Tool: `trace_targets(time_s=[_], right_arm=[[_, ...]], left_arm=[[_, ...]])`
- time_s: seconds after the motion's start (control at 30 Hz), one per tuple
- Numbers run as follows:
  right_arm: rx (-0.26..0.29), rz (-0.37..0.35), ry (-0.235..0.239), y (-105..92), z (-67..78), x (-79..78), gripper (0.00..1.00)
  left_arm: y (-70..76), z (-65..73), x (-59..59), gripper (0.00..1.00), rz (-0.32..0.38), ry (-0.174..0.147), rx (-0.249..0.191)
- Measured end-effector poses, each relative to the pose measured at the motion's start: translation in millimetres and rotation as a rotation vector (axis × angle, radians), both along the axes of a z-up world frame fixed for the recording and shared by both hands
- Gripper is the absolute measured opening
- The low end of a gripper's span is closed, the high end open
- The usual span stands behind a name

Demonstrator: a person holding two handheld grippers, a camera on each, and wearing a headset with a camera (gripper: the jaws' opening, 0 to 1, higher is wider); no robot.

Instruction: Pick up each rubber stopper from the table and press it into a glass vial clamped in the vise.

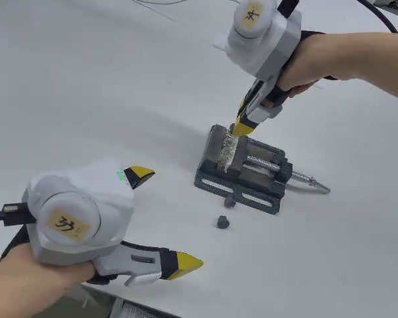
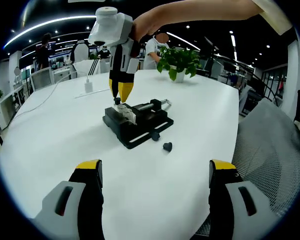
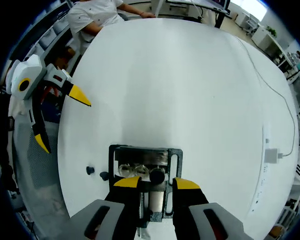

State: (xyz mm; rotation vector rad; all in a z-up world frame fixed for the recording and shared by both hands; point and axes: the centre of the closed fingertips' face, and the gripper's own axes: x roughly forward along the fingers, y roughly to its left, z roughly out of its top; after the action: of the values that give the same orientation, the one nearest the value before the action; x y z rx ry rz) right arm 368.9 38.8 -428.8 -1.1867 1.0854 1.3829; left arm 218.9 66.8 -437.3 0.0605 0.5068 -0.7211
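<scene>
The right gripper point(image 1: 241, 127) hung over the vise point(image 1: 242, 173), jaws narrowly parted above a stopper point(image 3: 157, 174) seated in a vial point(image 1: 227, 156), likely to press it home; the left gripper point(image 1: 164, 218), jaws spread wide, hovered near two loose stoppers point(image 1: 223, 222) on the table point(image 1: 86, 79)

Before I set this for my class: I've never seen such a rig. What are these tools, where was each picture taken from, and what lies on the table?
There is no robot here: a person holds two white handheld grippers with yellow-tipped jaws. The head view comes from a headset camera looking down. Each round picture comes from a camera riding on one gripper. The left gripper hangs open and holds nothing. The right gripper is at the dark metal vise on the white table. Its jaws are close together over a dark rubber stopper at the mouth of one of the clear glass vials; whether they grip it is unclear. Two loose stoppers lie beside the vise.
</scene>
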Motion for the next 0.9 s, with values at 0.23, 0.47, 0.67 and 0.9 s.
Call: trace_targets(time_s=[0.23, 0.47, 0.67, 0.9], right_arm=[[0.066, 0.017, 0.061, 1.4, 8.4, 5.5, 0.14], [0.07, 0.038, 0.072, 0.2, 3.2, 11.3, 0.05], [0.097, 0.013, 0.069, 7.0, 3.4, 14.8, 0.0], [0.093, 0.007, 0.083, 6.3, -0.2, 11.0, 0.0]], left_arm=[[1.0, -1.3, 0.1, 0.86, 0.0, 0.005, 0.001], [0.1, -2.5, 0.9, 0.86, -0.002, 0.01, -0.001], [-0.7, -4.6, 0.8, 0.86, -0.006, 0.016, -0.001], [-1.3, -6.0, 1.2, 0.85, -0.008, 0.021, -0.005]])
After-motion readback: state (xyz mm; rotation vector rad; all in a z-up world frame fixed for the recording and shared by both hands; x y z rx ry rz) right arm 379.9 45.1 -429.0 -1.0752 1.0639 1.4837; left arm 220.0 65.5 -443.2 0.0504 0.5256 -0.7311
